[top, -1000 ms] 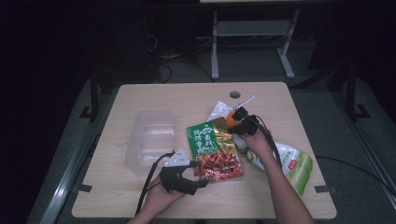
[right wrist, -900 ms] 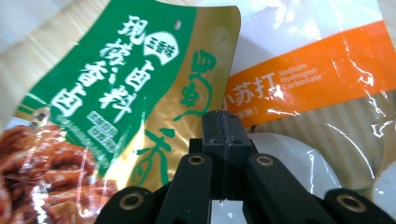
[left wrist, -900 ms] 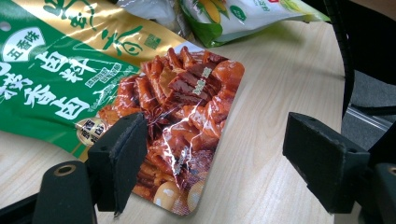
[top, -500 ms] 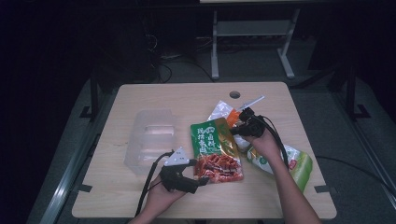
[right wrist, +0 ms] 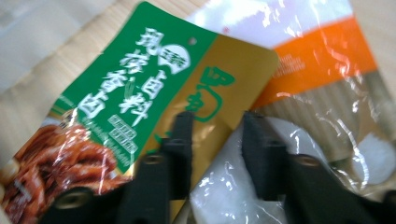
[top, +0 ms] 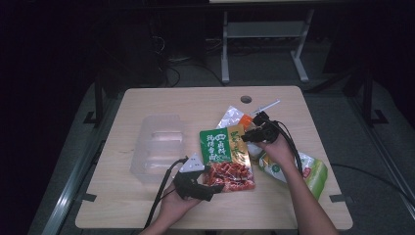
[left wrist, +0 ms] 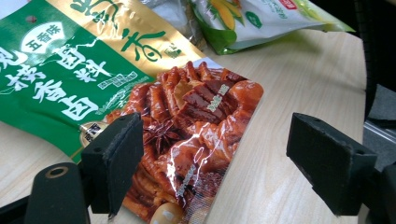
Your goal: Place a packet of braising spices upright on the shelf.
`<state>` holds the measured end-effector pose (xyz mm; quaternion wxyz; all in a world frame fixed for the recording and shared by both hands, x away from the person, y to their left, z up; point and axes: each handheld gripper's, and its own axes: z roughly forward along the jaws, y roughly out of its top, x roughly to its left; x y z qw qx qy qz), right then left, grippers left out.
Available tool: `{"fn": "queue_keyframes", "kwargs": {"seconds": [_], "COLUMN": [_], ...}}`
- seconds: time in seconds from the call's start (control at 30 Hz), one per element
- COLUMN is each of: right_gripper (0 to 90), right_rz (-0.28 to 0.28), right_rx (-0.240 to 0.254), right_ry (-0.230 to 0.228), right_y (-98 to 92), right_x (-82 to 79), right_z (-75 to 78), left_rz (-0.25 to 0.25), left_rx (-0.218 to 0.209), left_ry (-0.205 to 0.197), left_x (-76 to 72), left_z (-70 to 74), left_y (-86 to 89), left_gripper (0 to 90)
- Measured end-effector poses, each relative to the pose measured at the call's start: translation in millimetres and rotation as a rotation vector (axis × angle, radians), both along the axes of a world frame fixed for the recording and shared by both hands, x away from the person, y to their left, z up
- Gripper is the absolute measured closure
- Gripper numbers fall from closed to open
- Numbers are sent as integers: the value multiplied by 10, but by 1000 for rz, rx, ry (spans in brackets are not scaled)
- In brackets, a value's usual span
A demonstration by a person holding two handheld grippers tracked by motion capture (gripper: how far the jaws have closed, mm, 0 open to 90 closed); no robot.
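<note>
A green, gold and red seasoning packet (top: 226, 155) lies flat mid-table. My left gripper (top: 214, 186) rests at its near red end, and in the left gripper view the jaws (left wrist: 215, 140) stand wide open with the red part of the packet (left wrist: 187, 116) lying between them. My right gripper (top: 248, 137) hovers at the packet's far right gold edge. Its jaws (right wrist: 218, 119) have just been opening and show a gap over the packet (right wrist: 130, 93) and a clear film beneath, with nothing pinched.
A clear plastic container (top: 159, 146) stands left of the packet. An orange-and-clear packet (top: 234, 117) lies behind it, seen close in the right gripper view (right wrist: 322, 60). A green snack bag (top: 307, 170) lies under the right forearm. A white stick (top: 266, 105) lies near the table's far side.
The right gripper has come slightly nearer and its jaws have parted. The seasoning packet now lies straighter and flat. The left gripper has stayed put.
</note>
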<state>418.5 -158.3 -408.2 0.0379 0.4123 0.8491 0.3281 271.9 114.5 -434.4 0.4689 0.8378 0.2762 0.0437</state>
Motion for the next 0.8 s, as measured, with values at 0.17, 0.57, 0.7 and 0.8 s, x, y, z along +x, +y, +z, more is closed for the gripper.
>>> {"fn": "queue_keyframes", "kwargs": {"seconds": [0.17,0.57,0.7,0.8], "right_gripper": [529,899,900,900], "right_rz": [-9,65,84,107], "right_rx": [8,47,79,103], "right_ry": [68,41,30,-2], "right_y": [48,233,202,151], "right_x": [89,84,34,-96], "right_z": [-175,-198,-110,69], "left_rz": [-2,9,17,24], "left_rx": [4,1,0,0], "left_ry": [0,-4,-1,1], "left_x": [9,37,41,48], "left_z": [-6,16,14,4], "left_y": [11,59,61,49], "left_gripper": [186,186,184,183]}}
